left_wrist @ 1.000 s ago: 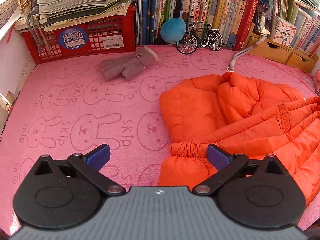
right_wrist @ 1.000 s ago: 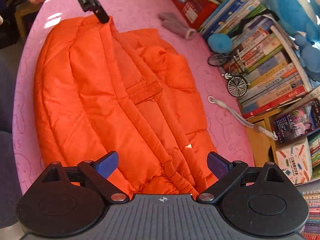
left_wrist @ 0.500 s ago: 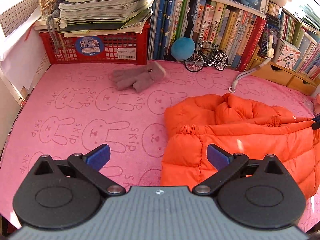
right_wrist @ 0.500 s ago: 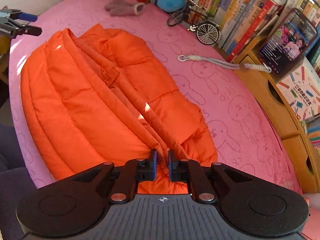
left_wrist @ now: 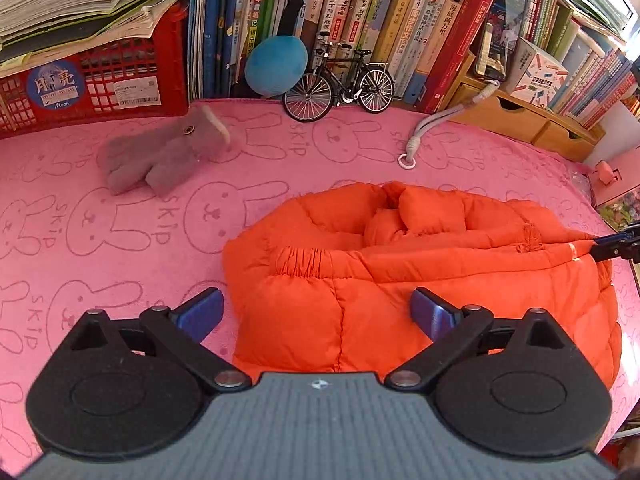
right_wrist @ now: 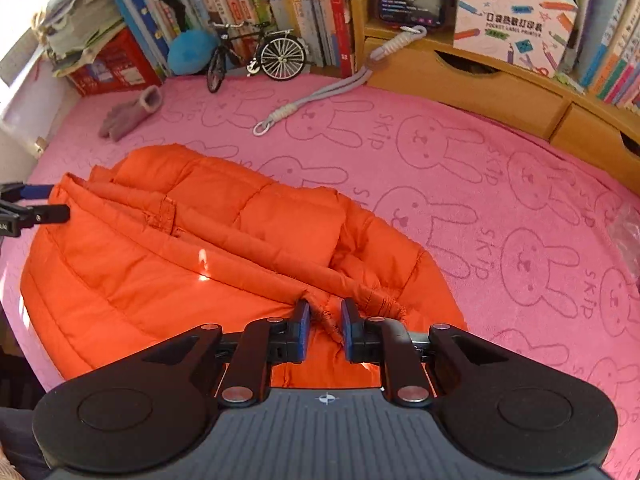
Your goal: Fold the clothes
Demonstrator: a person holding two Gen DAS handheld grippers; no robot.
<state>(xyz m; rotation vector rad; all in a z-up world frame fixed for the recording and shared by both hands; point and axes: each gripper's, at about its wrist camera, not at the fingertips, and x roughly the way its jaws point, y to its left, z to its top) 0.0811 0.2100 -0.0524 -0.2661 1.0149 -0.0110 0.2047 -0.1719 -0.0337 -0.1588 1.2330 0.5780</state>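
One orange padded jacket (left_wrist: 400, 280) is counted near the front edge of the pink cloth (left_wrist: 100, 240). Along the far edge are counted one pair of grey gloves (left_wrist: 160, 160), one blue plush ball (left_wrist: 276, 65), one model bicycle (left_wrist: 340, 84) and one white cord (left_wrist: 432, 124). Two grippers are seen.

Black tool (left_wrist: 316, 312) (blue pads (left_wrist: 202, 312)).

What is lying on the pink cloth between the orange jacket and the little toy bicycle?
Only a grey-white braided cord with a ring at its end crosses the pink cloth between orange jacket and toy bicycle, clearest in the right wrist view.
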